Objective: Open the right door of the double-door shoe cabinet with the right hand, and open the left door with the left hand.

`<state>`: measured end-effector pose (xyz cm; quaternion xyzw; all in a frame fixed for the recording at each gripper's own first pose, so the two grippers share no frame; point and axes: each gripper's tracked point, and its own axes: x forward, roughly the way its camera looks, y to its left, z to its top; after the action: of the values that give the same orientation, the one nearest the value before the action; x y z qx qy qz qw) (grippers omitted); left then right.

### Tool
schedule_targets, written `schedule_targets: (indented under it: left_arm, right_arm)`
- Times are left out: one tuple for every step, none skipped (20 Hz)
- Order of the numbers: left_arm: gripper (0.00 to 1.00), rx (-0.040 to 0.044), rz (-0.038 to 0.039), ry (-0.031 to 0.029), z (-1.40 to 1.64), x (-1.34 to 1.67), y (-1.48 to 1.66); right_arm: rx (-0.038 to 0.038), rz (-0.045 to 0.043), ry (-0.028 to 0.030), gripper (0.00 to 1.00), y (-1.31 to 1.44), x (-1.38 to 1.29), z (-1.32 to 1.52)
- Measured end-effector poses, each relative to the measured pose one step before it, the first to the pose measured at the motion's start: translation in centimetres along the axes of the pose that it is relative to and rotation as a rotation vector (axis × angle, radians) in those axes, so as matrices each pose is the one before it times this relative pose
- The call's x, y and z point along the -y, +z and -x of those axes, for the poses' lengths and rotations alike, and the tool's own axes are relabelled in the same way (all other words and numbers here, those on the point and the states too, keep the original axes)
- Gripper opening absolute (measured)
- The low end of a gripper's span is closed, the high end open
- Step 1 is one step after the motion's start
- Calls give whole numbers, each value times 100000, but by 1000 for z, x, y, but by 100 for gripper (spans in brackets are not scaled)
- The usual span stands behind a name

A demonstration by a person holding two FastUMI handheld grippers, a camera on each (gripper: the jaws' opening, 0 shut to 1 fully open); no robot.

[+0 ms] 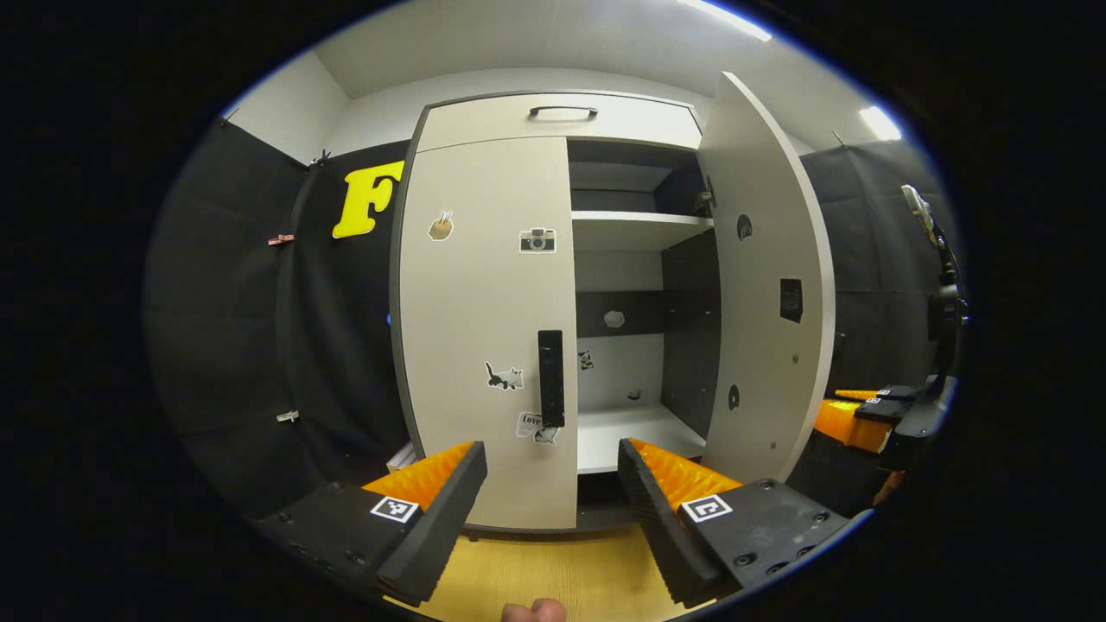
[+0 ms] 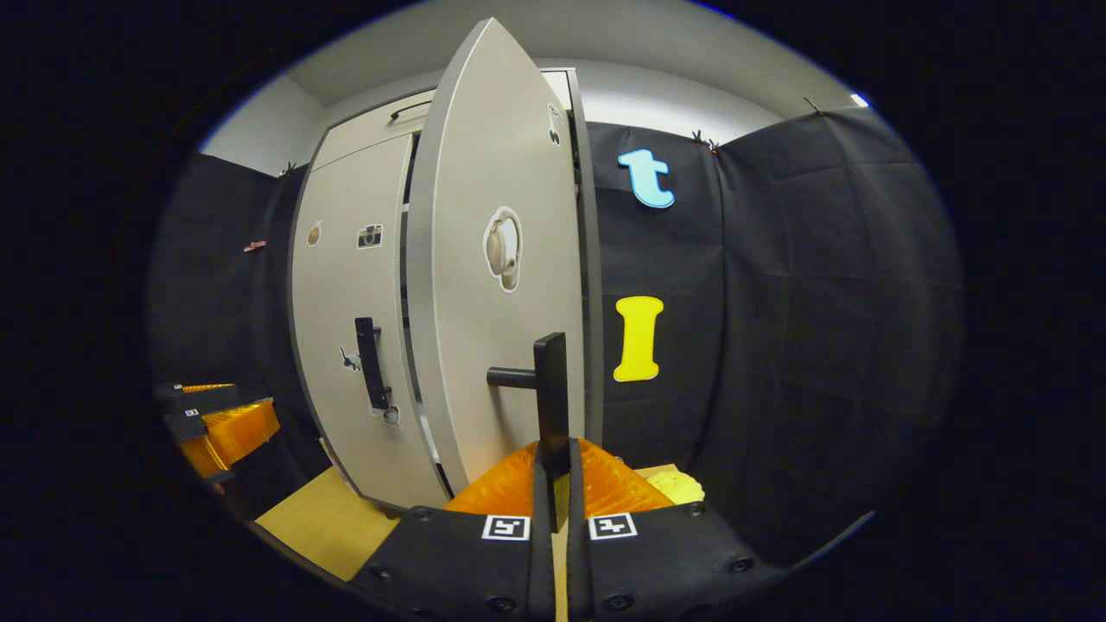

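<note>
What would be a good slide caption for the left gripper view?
Open left hand-held gripper approaches the closed left door's handle; the right door stands open.

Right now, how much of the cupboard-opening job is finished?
About half. The pale grey right door is swung open, the right gripper shut on its black bar handle. The matching left door is closed; the left gripper, jaws apart, faces its black handle.

Shoe cabinet (image 1: 484, 328) stands directly on a light wood-grain floor (image 1: 553, 574), base touching it. Inside, 2 white shelves visible: upper shelf (image 1: 635, 229) bare; lower shelf (image 1: 631, 432) carries 1 small dark object (image 1: 633, 394) near the back wall, too small to identify.
</note>
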<state>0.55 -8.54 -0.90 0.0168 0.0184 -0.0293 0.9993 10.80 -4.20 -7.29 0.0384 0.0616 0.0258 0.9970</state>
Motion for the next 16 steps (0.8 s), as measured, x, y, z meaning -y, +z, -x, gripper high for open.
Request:
schedule_targets:
  left_arm:
    - [95, 119, -16, -225, -54, 209, 57]
    - [95, 79, -19, -179, 25, 133, -67]
    - [95, 174, 127, -331, -79, 208, 23]
    - [95, -89, 116, -426, -99, 147, -30]
    - [95, -87, 1, -442, -163, 169, 8]
    - [95, -112, -216, -320, 6, 132, -116]
    - [95, 89, -237, -112, -45, 74, -6]
    - [95, 162, -130, -234, 88, 2, -112]
    - [95, 348, 7, -383, 49, 88, 116]
    - [95, 542, 67, -283, 10, -26, 65]
    - [95, 231, 35, -393, -9, 79, 76]
    - [95, 198, 89, -375, 32, 55, -42]
    - [95, 221, 54, -208, -73, 65, 77]
    - [95, 133, 20, -121, -9, 141, -36]
    - [95, 29, 74, -174, 9, 63, 15]
    - [95, 85, 160, -311, -81, -19, -45]
  right_arm:
    - [78, -391, -439, 10, -2, 218, 125]
    - [212, -323, -461, 10, 19, 196, 22]
    - [226, 299, -609, 10, 25, 272, 45]
    - [78, 563, -614, 10, 2, 379, 95]
    - [110, 22, -616, 10, 87, 355, 20]
    - [323, -223, -816, 10, 117, 221, -130]
    - [373, -84, -1265, 10, 86, 478, 86]
    - [138, 187, -1719, 9, 55, 563, -71]
    - [399, 297, -1870, 9, 130, 665, 58]
    - [221, -161, -1578, 6, 131, 646, -14]
    - [224, -1654, 994, 5, 157, 131, 55]
    - [-24, -2038, 2037, 5, 58, -512, 3]
    - [13, -704, 705, 5, -24, -276, 53]
    - [230, 976, -424, 6, 30, 262, -9]
    - [368, 1518, -786, 6, 0, 294, 97]
    - [330, 1210, -947, 5, 150, 202, 175]
